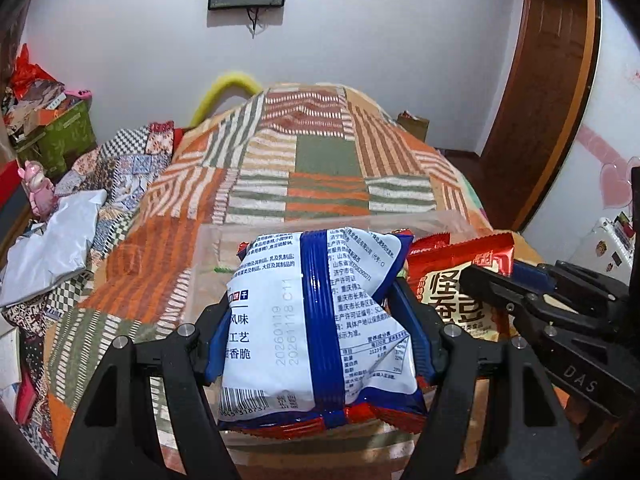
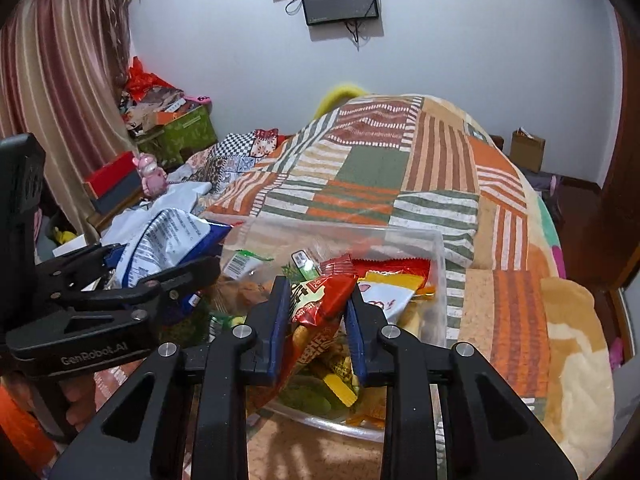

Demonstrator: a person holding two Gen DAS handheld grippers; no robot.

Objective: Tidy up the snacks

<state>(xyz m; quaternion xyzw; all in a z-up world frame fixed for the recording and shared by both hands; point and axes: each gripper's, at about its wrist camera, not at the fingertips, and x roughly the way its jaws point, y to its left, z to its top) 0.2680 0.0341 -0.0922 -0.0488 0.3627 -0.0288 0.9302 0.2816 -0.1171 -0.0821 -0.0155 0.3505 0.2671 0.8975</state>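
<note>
My left gripper (image 1: 312,308) is shut on a white and blue snack bag (image 1: 280,320), its blue pads pressing both sides. The bag hangs over a clear plastic bin (image 1: 208,248) on the bed. In the right wrist view, my right gripper (image 2: 318,304) is shut on a red snack packet (image 2: 332,284) above the same bin (image 2: 438,280), which holds several loose snacks. The left gripper (image 2: 160,260) with its bag (image 2: 172,236) shows at the left there. The right gripper (image 1: 492,276) and the red packet (image 1: 452,264) show at the right of the left wrist view.
The bin rests on a patchwork blanket (image 2: 400,184) covering the bed. A green box (image 2: 188,132) heaped with clutter and a pink figure (image 2: 150,176) stand at the left. A brown paper bag (image 2: 528,150) sits by the far wall and a wooden door (image 1: 536,80) on the right.
</note>
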